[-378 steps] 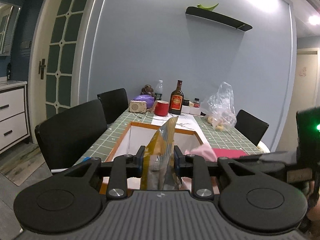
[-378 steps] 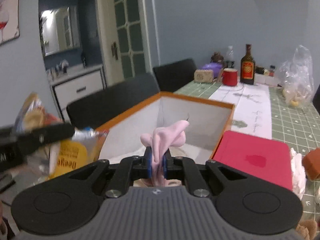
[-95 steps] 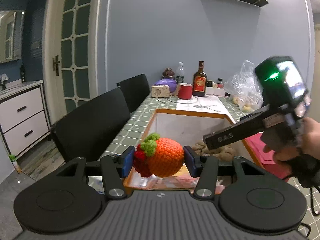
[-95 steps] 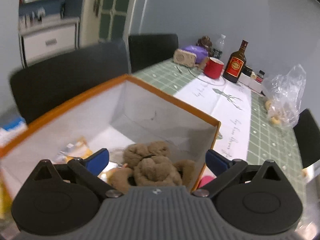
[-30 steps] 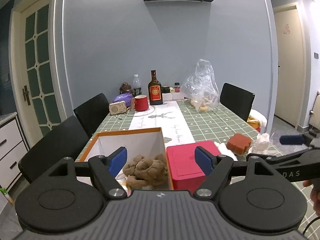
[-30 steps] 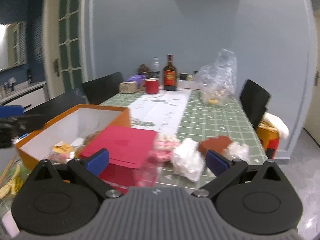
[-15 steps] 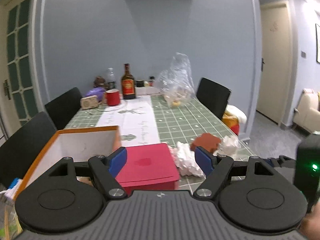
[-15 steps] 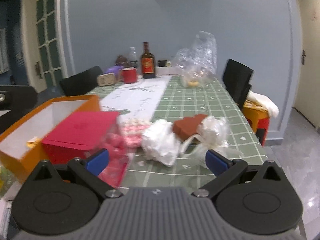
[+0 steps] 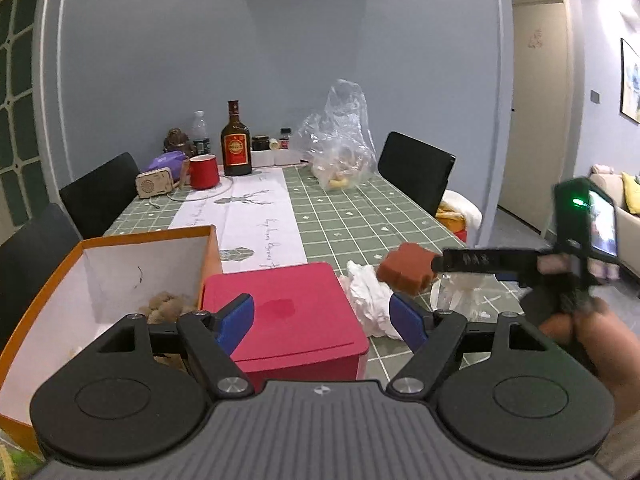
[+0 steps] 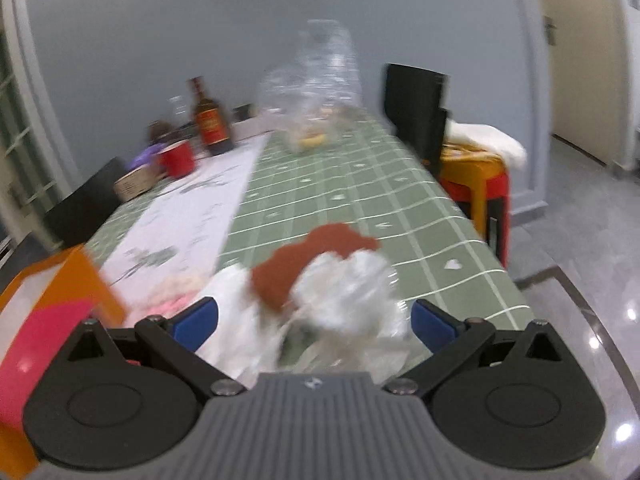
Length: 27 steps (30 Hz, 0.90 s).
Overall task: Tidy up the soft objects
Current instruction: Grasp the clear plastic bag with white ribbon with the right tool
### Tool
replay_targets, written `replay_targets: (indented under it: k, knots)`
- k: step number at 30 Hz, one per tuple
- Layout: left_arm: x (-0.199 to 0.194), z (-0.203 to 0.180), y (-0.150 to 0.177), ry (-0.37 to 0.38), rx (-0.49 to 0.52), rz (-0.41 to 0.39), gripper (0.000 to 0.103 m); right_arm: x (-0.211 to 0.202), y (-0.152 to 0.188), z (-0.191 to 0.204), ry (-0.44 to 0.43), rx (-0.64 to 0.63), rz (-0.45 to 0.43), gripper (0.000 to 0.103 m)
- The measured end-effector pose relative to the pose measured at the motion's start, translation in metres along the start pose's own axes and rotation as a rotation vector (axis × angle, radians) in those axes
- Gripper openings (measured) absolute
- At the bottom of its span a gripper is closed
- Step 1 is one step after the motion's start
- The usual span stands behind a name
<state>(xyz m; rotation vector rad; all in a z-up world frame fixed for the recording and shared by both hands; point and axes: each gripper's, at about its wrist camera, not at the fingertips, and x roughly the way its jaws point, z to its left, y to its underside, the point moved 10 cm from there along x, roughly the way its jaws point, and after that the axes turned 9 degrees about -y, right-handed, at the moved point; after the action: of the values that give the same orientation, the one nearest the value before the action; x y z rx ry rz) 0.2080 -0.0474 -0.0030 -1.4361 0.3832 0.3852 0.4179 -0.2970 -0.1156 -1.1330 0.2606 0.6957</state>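
Observation:
My left gripper (image 9: pixel 322 322) stands open above the red box (image 9: pixel 280 312), with nothing between its pads. Left of it is the orange box (image 9: pixel 120 240), holding a brown plush toy (image 9: pixel 168 304). To the right lie a white crumpled cloth (image 9: pixel 366 296), a rust-brown block (image 9: pixel 408 270) and a clear crumpled wrapper (image 9: pixel 460 292). My right gripper (image 10: pixel 314 316) is open and low over this pile. In the blurred right wrist view, a white crumpled bundle (image 10: pixel 348 292) and the rust-brown block (image 10: pixel 308 260) lie ahead between its wide pads, which touch neither.
A brown bottle (image 9: pixel 236 144), a red mug (image 9: pixel 204 172), a small radio (image 9: pixel 154 184) and a clear plastic bag (image 9: pixel 340 148) stand at the table's far end. Black chairs (image 9: pixel 416 172) line both sides. A red and yellow stool (image 10: pixel 476 184) is beside the table's right edge.
Both views have swung right, away from the orange box and toward the pile of soft things. The right gripper has sunk closer to the white bundle. Both grippers remain open.

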Motion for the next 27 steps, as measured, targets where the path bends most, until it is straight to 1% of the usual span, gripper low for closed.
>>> replay_targets:
  k: [2, 4, 5, 7, 9, 10, 11, 13, 14, 15, 16, 20, 22, 25, 27]
  knots:
    - [0.001, 0.001, 0.002, -0.009, 0.008, 0.001, 0.090, 0.014, 0.008, -0.008, 0.013, 0.015, 0.000, 0.101]
    - [-0.002, 0.006, 0.004, -0.023, 0.021, -0.008, 0.090, 0.022, 0.014, -0.012, 0.017, -0.003, -0.036, 0.101]
    - [-0.004, 0.008, 0.005, -0.035, 0.044, -0.015, 0.090, 0.027, 0.019, -0.014, 0.014, -0.012, -0.040, 0.101]
    - [-0.011, 0.015, 0.007, -0.082, 0.095, -0.035, 0.090, 0.035, 0.022, -0.015, -0.004, -0.015, -0.034, 0.100]
    - [-0.020, 0.025, 0.010, -0.144, 0.113, -0.048, 0.090, 0.038, 0.022, -0.014, -0.009, -0.042, -0.043, 0.091]
    - [-0.028, 0.031, 0.011, -0.170, 0.115, -0.051, 0.090, 0.039, 0.022, -0.015, -0.002, -0.050, -0.043, 0.082]
    - [-0.036, 0.034, 0.012, -0.186, 0.112, -0.055, 0.090, 0.039, 0.021, -0.015, 0.001, -0.051, -0.045, 0.074]
    - [-0.056, 0.040, 0.013, -0.216, 0.094, -0.054, 0.090, 0.038, 0.020, -0.021, -0.002, -0.027, -0.061, 0.068]
    - [-0.065, 0.041, 0.013, -0.227, 0.084, -0.051, 0.090, 0.038, 0.020, -0.023, -0.012, -0.005, -0.066, 0.061]
    - [-0.074, 0.042, 0.013, -0.238, 0.075, -0.048, 0.090, 0.038, 0.021, -0.025, -0.027, 0.014, -0.068, 0.057]
    - [-0.084, 0.042, 0.012, -0.245, 0.066, -0.047, 0.091, 0.037, 0.021, -0.026, -0.033, 0.017, -0.069, 0.056]
    - [-0.123, 0.034, 0.003, -0.250, 0.022, -0.054, 0.091, 0.032, 0.021, -0.024, 0.000, -0.033, -0.086, 0.053]
    - [-0.142, 0.024, -0.002, -0.253, 0.016, -0.072, 0.090, 0.030, 0.022, -0.023, 0.007, -0.047, -0.087, 0.053]
    - [-0.169, -0.001, -0.010, -0.234, 0.073, -0.133, 0.092, 0.024, 0.021, -0.024, -0.016, -0.033, -0.098, 0.053]
    - [-0.180, -0.019, -0.015, -0.217, 0.103, -0.153, 0.092, 0.021, 0.020, -0.025, -0.005, -0.049, -0.108, 0.053]
